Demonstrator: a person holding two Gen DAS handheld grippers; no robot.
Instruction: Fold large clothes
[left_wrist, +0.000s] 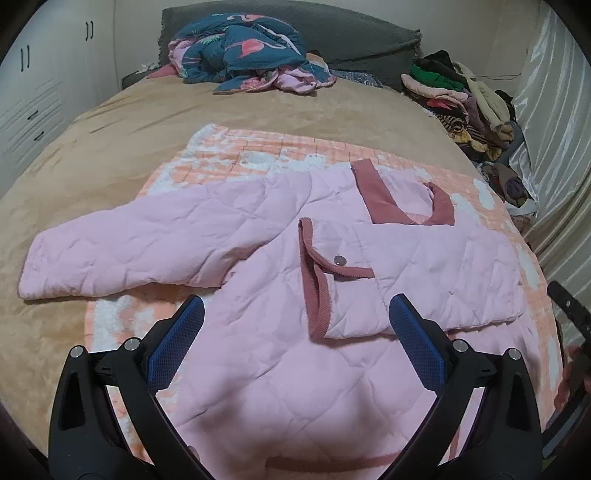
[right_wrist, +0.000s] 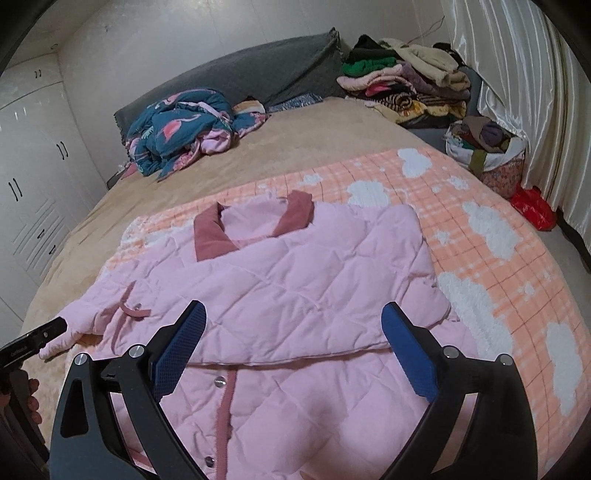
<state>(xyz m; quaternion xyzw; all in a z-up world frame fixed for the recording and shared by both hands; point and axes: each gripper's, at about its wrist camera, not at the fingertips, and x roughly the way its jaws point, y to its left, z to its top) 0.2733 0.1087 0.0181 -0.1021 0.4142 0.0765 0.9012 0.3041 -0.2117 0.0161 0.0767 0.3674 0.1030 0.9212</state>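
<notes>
A wide bed (left_wrist: 110, 147) with a plush tan cover filled both views, backed by a grey cushioned headboard (left_wrist: 332, 33) and white cupboards (left_wrist: 40, 96) at the upper left. A crumpled teal quilt (left_wrist: 243, 48) with a flamingo print lay near the headboard, and a heap of mixed clothes (right_wrist: 406, 81) sat at the upper right beside shiny pale curtains (right_wrist: 517, 92). A fleecy peach checked blanket (right_wrist: 480, 229) with white cloud shapes was spread over the near part of the bed. On it, at the centre of each frame, lay the quilted pink jacket (left_wrist: 258, 295), soft and diamond-stitched, with a dusty-rose collar and ribbed trim and metal snaps. One sleeve stretched out toward the left of the left wrist view; the other side was folded across the body. The left gripper (left_wrist: 295, 325) hovered over the jacket's lower part with its blue textured pads spread wide, gripping nothing. The right gripper (right_wrist: 293, 332) was likewise spread open above the hem.
</notes>
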